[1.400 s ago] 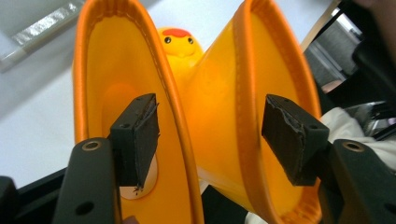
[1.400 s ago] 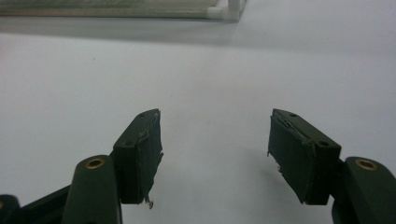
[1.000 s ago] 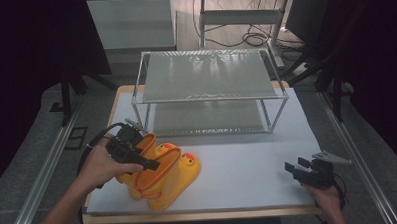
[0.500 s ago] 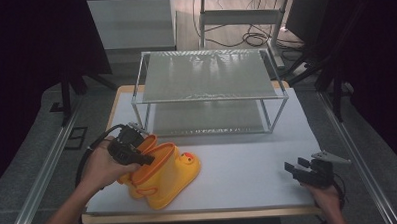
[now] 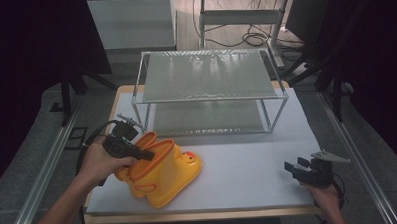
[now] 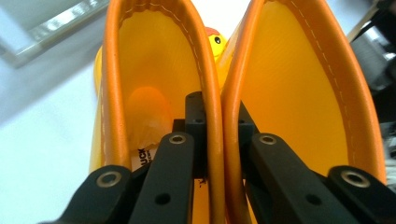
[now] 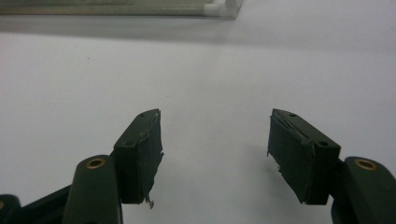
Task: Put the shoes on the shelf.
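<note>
A pair of yellow rubber boots (image 5: 164, 178) with orange rims and a duck face on the toe rests at the table's front left, with the shafts tilted up toward the left. My left gripper (image 5: 145, 155) is shut on the two touching rims. In the left gripper view one jaw sits inside the left boot (image 6: 149, 70) and the other inside the right boot (image 6: 303, 93), with the left gripper (image 6: 219, 116) pinching both rims together. My right gripper (image 5: 294, 167) stands open near the front right corner. The right gripper (image 7: 215, 144) has nothing between its jaws above the bare white table (image 7: 210, 70).
A two-level metal mesh rack (image 5: 207, 74) stands at the back middle of the white table (image 5: 248, 160). A black cable trails from the left gripper over the table's left edge. Dark stands and cables lie on the floor beyond.
My left gripper has risen and drawn back to the left, tilting the boots' shafts up with it. The right gripper has not moved.
</note>
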